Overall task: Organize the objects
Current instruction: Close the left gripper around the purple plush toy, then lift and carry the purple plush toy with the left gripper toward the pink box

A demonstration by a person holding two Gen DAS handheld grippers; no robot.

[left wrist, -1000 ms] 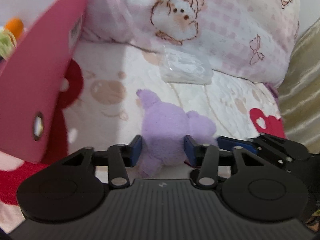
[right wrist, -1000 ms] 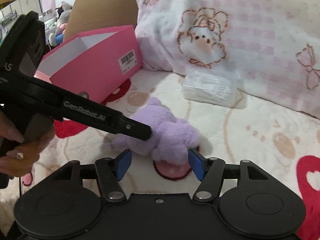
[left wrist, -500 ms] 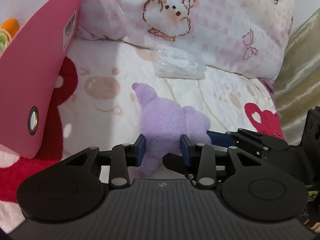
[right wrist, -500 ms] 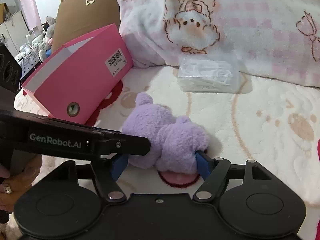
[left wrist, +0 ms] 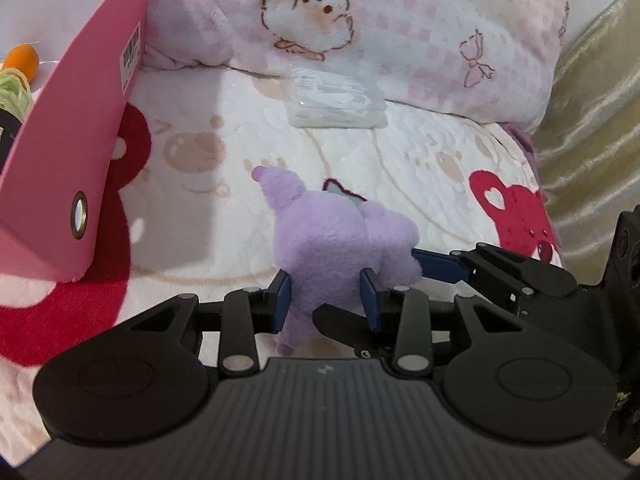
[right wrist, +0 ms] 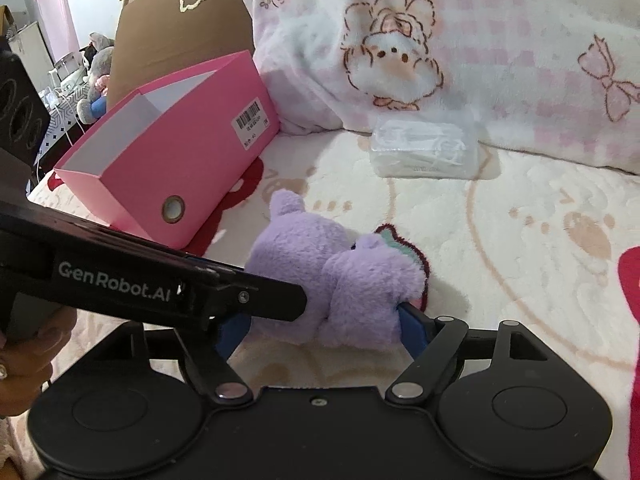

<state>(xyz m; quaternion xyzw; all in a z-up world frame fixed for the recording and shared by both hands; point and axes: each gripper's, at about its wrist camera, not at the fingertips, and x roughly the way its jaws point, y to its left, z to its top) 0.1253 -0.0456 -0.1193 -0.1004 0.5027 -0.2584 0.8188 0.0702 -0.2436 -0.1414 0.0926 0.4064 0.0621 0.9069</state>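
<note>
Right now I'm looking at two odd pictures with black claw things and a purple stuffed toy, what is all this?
There is no robot: a person holds a two-finger gripper in each hand, and each picture comes from a wide-angle camera on one gripper, looking along its fingers. They are tidying a fleece-covered bed. The left gripper is pinched on the purple plush toy. The right gripper sits around the same toy; its jaws have just been opening, and they look loose on it. Nearby are an open pink box, a clear plastic packet and a pink patterned pillow.
</note>
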